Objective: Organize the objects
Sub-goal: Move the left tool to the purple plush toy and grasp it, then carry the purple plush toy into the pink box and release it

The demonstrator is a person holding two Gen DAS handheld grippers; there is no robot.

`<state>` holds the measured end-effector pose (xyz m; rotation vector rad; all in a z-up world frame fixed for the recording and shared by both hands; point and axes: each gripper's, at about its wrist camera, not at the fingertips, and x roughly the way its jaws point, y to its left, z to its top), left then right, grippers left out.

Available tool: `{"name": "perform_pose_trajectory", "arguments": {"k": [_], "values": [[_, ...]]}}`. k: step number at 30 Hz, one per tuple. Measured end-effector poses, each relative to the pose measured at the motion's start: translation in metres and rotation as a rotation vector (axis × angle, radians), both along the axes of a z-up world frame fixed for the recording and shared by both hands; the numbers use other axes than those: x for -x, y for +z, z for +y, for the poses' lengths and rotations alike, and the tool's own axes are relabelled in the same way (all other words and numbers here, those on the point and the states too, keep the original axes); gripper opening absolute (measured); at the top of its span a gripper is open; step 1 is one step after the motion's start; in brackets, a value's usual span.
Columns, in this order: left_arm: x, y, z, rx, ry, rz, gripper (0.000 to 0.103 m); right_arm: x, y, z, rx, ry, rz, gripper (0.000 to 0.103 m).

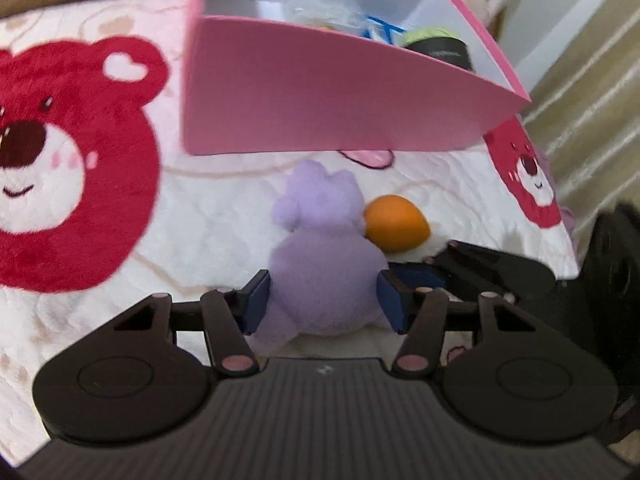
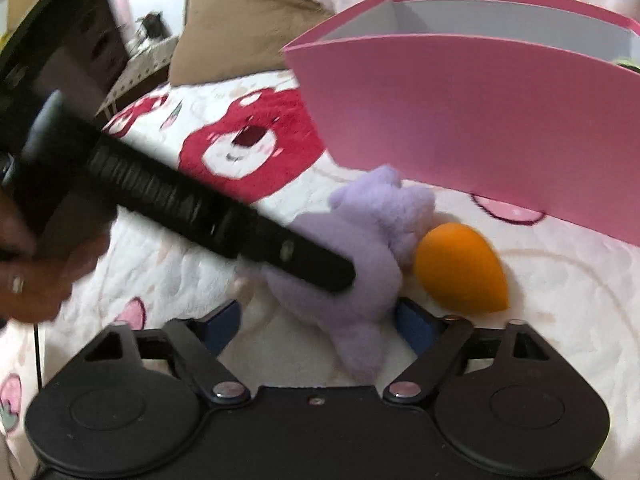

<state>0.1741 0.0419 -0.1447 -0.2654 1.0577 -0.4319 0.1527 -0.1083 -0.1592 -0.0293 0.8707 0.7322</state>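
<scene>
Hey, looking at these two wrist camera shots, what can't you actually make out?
- Contents of the pink box: left wrist view, the front wall hides all but the tops; right wrist view shows almost none.
- Purple plush toy: its face, turned away in both views.
- Left gripper: whether its pads press the plush or only flank it.
- Right gripper: the left gripper's black body crosses the right wrist view, blurred.
- Orange sponge: underside hidden.

One purple plush toy (image 1: 326, 256), one orange sponge (image 1: 396, 222) and one pink box (image 1: 320, 108) are lying on the bed.
</scene>
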Motion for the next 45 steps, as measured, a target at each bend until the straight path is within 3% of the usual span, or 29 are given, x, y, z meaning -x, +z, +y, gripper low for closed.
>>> {"name": "perform_pose_trajectory", "arguments": {"k": [2, 4, 8, 20, 26, 32, 36, 45], "values": [[0.004, 0.0, -0.005, -0.019, 0.014, -0.016, 0.055, 0.0, 0.001, -0.004, 0.012, -0.018, -0.003, 0.064], [0.006, 0.0, -0.002, 0.011, 0.037, -0.012, 0.054, -0.001, 0.003, -0.009, 0.004, -0.019, -0.001, 0.062], [0.014, 0.005, 0.003, 0.044, 0.056, -0.01, 0.053, 0.006, 0.01, -0.007, 0.022, -0.001, -0.028, 0.061], [0.049, 0.035, 0.006, 0.003, 0.05, 0.012, 0.05, 0.028, 0.033, -0.003, 0.055, 0.048, 0.005, 0.061], [0.058, 0.077, 0.007, 0.044, 0.004, 0.002, 0.048, 0.04, 0.073, -0.005, 0.071, 0.024, -0.002, 0.061], [0.061, 0.127, -0.003, 0.022, -0.055, -0.056, 0.048, 0.052, 0.122, -0.002, 0.156, 0.03, -0.106, 0.061], [0.058, 0.163, -0.012, -0.021, -0.085, -0.105, 0.048, 0.049, 0.158, -0.002, 0.188, 0.033, -0.149, 0.061], [0.032, 0.231, -0.022, -0.017, -0.121, -0.207, 0.049, 0.022, 0.227, -0.012, 0.211, -0.018, -0.21, 0.061]]}}
